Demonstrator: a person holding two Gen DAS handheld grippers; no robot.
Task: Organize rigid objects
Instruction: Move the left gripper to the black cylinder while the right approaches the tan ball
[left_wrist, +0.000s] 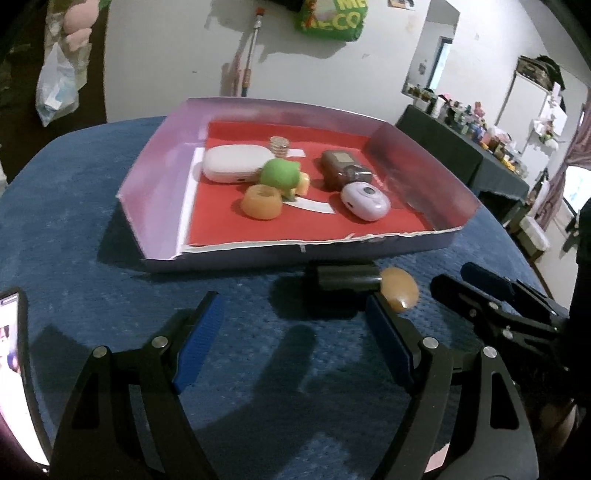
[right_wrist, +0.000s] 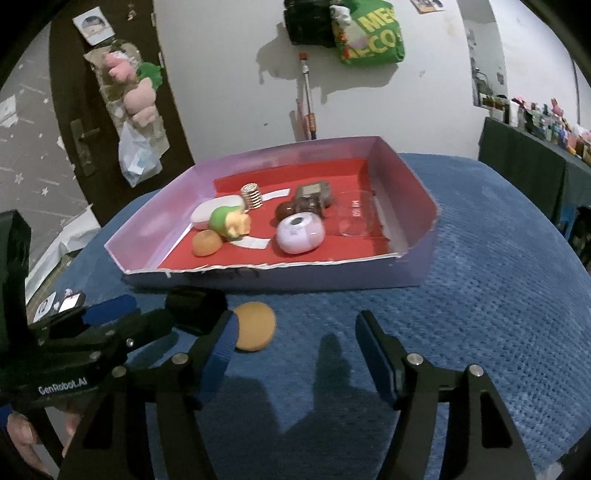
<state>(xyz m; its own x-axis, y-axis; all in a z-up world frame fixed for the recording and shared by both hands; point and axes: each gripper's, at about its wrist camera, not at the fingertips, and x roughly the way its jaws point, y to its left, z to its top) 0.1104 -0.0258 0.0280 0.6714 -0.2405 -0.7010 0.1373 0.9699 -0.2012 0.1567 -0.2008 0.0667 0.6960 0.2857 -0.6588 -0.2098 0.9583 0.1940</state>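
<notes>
Crosswise — black cylinder (left_wrist: 347, 277), tray-parallel

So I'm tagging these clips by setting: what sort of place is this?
Most likely a lived-in home room: a blue textured cloth covers the table, plush toys in a clear hanging bag hang on a dark door, and a side table crowded with small bottles and knick-knacks lines the wall.

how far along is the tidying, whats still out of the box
Mostly done: the white case, green toy, orange ring, coin stack and lilac device already lie in the tray. Nothing is in hand; both grippers are open. Left outside: the black cylinder and tan disc.
</notes>
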